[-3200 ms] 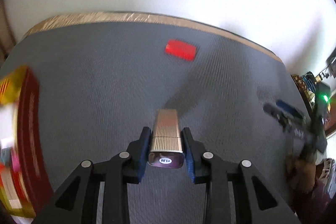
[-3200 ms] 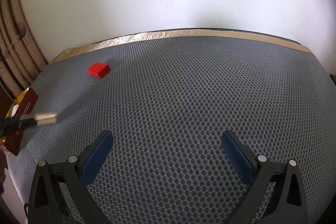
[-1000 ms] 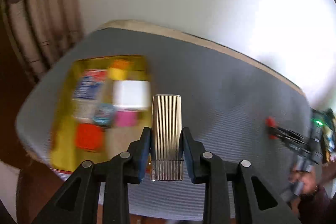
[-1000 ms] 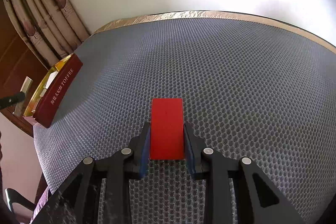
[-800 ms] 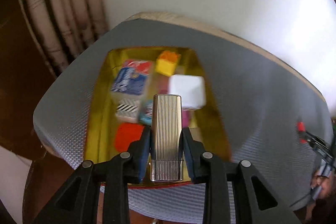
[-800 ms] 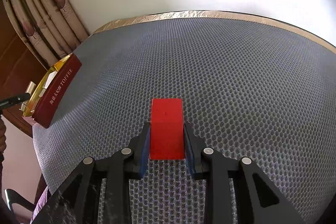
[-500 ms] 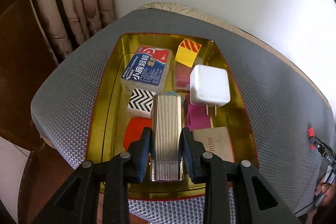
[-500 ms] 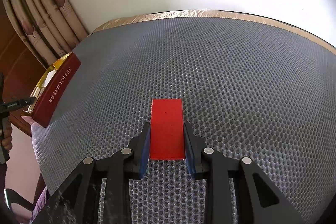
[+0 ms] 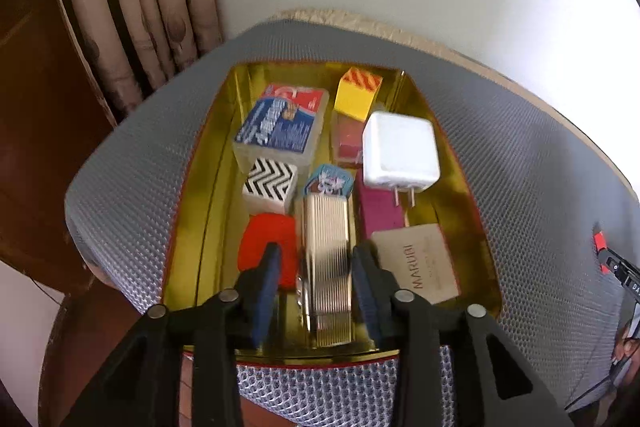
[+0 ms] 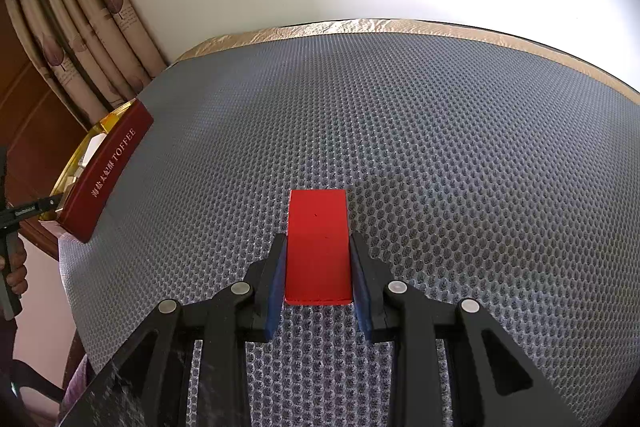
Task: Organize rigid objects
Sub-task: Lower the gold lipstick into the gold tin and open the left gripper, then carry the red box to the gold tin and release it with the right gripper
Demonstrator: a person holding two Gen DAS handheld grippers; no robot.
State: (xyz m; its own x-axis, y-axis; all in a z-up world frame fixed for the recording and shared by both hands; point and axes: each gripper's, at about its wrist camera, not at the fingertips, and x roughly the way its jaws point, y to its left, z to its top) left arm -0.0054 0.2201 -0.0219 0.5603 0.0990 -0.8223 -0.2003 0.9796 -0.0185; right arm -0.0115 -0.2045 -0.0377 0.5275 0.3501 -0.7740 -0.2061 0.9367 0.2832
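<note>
Table (image 10: 460, 131): grey honeycomb-mesh cover, gold foil strip (image 10: 360, 25) along its far edge. Lying directly on it: one open tin (image 9: 192, 195), gold inside, dark red outside, marked "TOFFEE", set near the left edge.

The tan card (image 9: 416, 263) at lower right of the tin reads "MARUNI". The tin's dark red wall (image 10: 106, 177), at the frame's left, reads "TOFFEE" after Chinese characters.

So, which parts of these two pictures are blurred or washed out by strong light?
Left wrist view: the ribbed gold case looks smeared by motion, while the white charger is fairly sharp; the wall at upper right is overexposed. Right wrist view: sharp on the red block and mesh; the wall glares white at upper right.
</note>
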